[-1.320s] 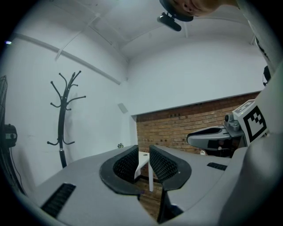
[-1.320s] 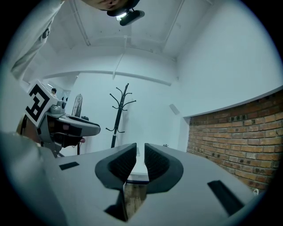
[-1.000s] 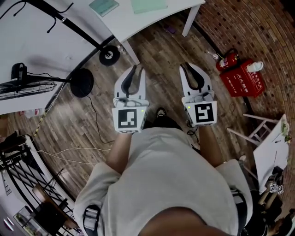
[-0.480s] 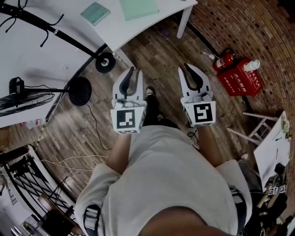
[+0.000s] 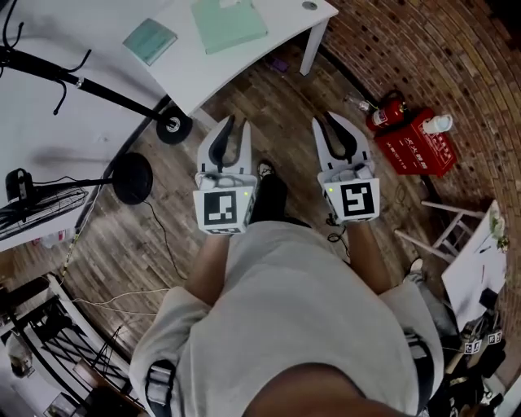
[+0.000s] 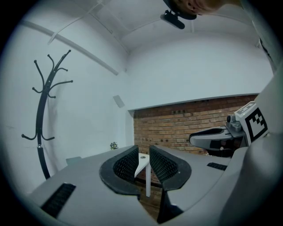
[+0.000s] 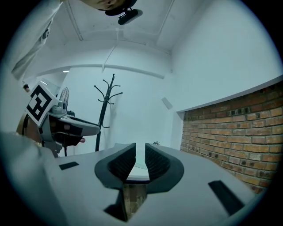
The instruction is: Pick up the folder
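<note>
Your left gripper and right gripper are held out in front of your chest, side by side and level, over the wooden floor. Neither has reached anything. In both gripper views the jaws stand a narrow gap apart with only air between the pads, and the far table shows through the gap. That reads as a carrying pose. Kept nearly closed and parallel, they clear the table leg and leave you free to choose either one for the grab.

The folder, which I take to be the larger pale green sheet, lies flat on the table top, far from you and slightly left of centre. It is well apart from both grippers. A smaller teal book sits to its left, separate from it, so aim for the right-hand one of the two.

Because the folder lies flat, a level approach suits it. You can slide one jaw under an edge, but the gap will probably need widening before you get there. The left gripper points more directly at it. The task is at the approach stage, with no grasp started.
</note>
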